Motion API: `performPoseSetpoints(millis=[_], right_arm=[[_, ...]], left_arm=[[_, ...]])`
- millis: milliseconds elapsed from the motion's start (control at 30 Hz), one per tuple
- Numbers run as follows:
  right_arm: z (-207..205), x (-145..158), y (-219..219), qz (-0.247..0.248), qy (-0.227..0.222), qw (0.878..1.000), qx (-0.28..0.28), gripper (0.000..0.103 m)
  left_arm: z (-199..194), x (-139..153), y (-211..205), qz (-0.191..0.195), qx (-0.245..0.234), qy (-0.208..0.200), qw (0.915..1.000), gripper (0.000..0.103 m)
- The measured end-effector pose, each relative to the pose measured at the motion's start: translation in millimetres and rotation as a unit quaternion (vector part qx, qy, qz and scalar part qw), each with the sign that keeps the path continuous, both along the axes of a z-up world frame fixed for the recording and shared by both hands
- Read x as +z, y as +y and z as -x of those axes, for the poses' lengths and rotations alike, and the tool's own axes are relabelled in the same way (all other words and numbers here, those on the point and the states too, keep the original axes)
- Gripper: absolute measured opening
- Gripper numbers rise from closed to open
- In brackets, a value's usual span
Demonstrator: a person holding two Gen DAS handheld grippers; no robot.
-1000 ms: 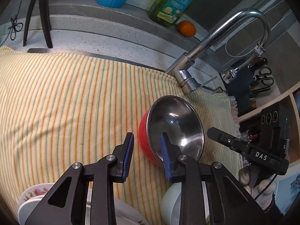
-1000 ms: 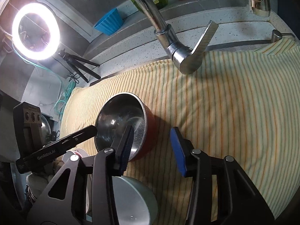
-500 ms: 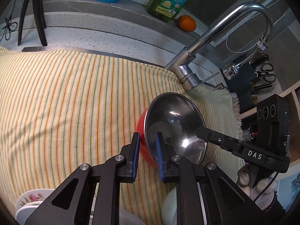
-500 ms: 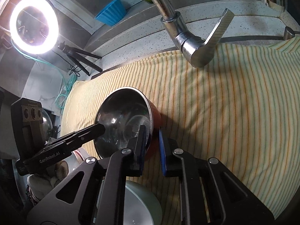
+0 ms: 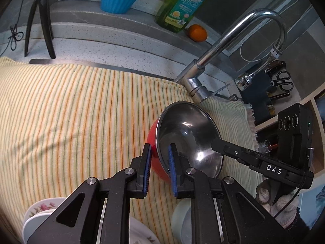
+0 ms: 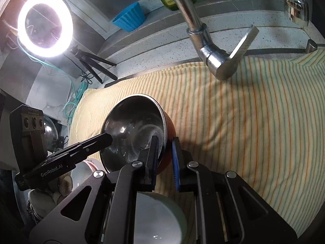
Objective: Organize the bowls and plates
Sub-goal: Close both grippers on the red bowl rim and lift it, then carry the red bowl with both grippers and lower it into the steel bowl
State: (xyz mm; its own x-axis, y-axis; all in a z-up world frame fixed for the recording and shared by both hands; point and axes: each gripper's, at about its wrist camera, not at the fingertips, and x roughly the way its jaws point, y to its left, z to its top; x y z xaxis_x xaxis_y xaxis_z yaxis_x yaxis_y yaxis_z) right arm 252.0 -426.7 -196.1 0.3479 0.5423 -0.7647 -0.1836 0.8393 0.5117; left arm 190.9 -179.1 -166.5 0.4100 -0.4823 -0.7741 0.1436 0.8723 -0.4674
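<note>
Since a second ago both pairs of jaws have closed in on the red bowl (image 5: 157, 142) and it has tipped up off the striped cloth (image 5: 81, 122). Your left hand-held gripper (image 5: 159, 171) pinches the rim on one side, one pad outside on the red wall and one inside on the steel lining; your right hand-held gripper (image 6: 165, 160) pinches the opposite rim the same way. Gripping both sides likely keeps the slick bowl from swinging as you lift it.

The bowl sits tilted near the faucet (image 5: 233, 46), above a white bowl (image 6: 158, 219) close under the grippers, probably where it will nest. A floral plate (image 5: 40, 209) lies at the lower left.

Readable writing: "DAS" on the right gripper's arm in the left view, "GenRobot.AI" on the left gripper's arm in the right view. The green soap bottle (image 5: 182, 4) carries a daisy label whose text is too small to read.
</note>
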Motion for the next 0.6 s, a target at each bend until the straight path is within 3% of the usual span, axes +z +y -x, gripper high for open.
performPoseSetpoints(millis=[267,600], right_arm=[[22,34,28,-0.007,-0.029,0.999,0.011,0.013],[53,65,97,-0.018,-0.049,0.997,0.058,0.013]], left_arm=[[25,30,33,0.012,0.007,-0.029,0.9995,0.015],[65,59,95,0.017,0.042,-0.055,0.9974,0.015]])
